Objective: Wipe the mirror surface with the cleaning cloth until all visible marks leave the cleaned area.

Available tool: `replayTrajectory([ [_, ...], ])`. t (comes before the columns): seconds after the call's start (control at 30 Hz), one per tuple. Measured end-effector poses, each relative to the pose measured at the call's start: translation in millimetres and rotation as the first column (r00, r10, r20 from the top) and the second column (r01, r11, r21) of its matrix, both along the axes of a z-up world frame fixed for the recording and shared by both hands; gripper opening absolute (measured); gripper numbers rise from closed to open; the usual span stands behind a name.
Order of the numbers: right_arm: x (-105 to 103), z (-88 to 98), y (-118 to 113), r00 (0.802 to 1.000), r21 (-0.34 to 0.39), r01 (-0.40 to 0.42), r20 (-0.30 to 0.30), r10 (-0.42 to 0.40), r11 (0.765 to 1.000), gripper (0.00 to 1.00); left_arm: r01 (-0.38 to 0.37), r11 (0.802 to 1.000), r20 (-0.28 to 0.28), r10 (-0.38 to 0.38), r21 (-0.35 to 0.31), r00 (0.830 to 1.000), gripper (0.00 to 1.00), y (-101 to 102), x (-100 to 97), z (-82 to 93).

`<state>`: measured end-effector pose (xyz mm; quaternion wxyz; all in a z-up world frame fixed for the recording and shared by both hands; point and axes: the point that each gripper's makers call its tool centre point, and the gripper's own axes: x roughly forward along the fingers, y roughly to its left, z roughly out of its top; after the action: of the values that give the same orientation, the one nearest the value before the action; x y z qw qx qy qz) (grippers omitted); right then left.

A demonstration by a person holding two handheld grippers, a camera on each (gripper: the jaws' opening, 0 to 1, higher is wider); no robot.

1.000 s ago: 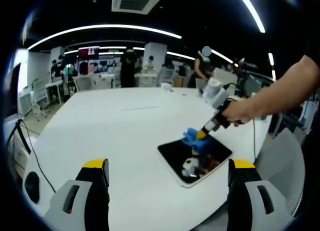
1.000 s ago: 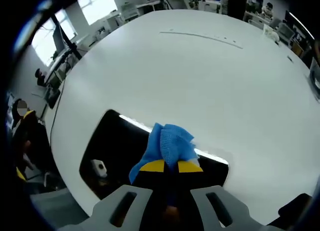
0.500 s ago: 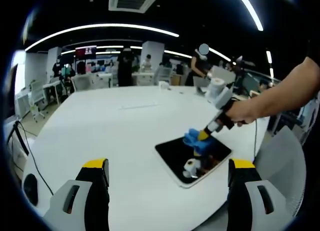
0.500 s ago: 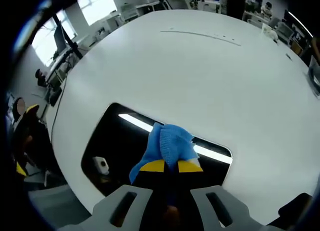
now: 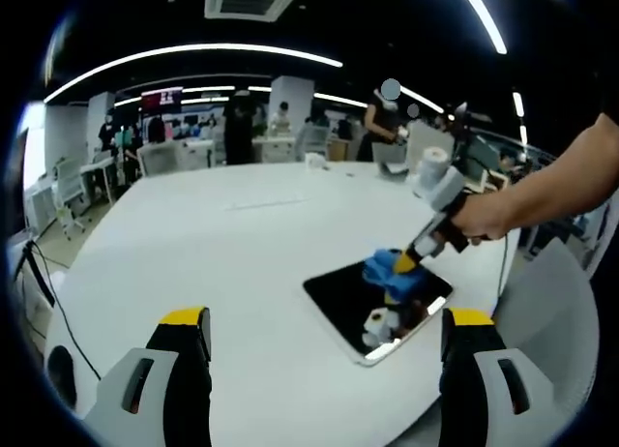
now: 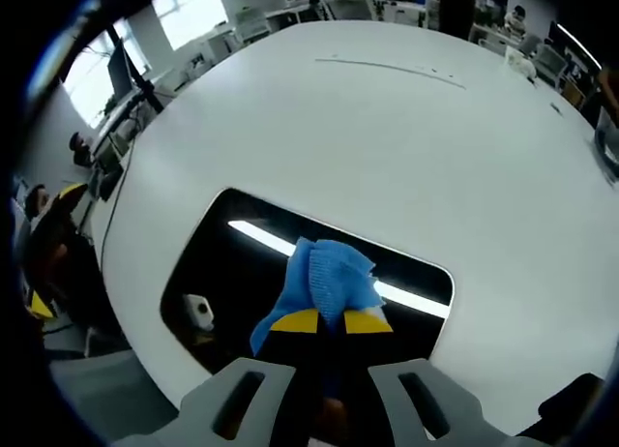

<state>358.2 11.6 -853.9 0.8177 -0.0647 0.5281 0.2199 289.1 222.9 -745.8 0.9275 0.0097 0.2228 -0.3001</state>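
Observation:
A dark rectangular mirror point(image 5: 377, 308) point(image 6: 242, 263) lies flat on the white table point(image 5: 222, 253) point(image 6: 387, 147), near its front right edge. My right gripper point(image 6: 330, 321) is shut on a blue cleaning cloth point(image 6: 327, 278), which is pressed onto the mirror's middle. In the left gripper view a person's hand holds that right gripper point(image 5: 414, 258) with the cloth point(image 5: 387, 271) at the mirror's far edge. My left gripper point(image 5: 324, 321) is open above the table, short of the mirror, with nothing between its jaws. The mirror reflects ceiling lights.
A cable point(image 5: 53, 292) runs over the table's left edge. A grey chair point(image 5: 551, 321) stands at the right. Desks, chairs and people fill the room behind the table. The table's far half is bare white surface with a thin seam point(image 6: 387, 68).
The right gripper has slid the cloth across the mirror from its far edge to nearer its middle. The left gripper has shifted only slightly.

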Motion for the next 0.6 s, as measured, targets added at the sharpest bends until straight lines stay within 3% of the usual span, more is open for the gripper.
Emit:
replayTrajectory([
  [0.2,-6.0,-0.4,0.1,1.0,0.009,-0.003,-0.007,0.003,1.0,0.01,0.018,1.0,-0.053,-0.018,-0.007,0.998,1.0,2.4,-0.6,-8.8],
  [0.6,-23.9,-1.2,-0.4,0.999,0.044,0.005,-0.035,-0.003,0.999,0.01,0.059,0.998,-0.099,-0.056,0.029,0.993,1.0,14.0,1.1,-28.5],
])
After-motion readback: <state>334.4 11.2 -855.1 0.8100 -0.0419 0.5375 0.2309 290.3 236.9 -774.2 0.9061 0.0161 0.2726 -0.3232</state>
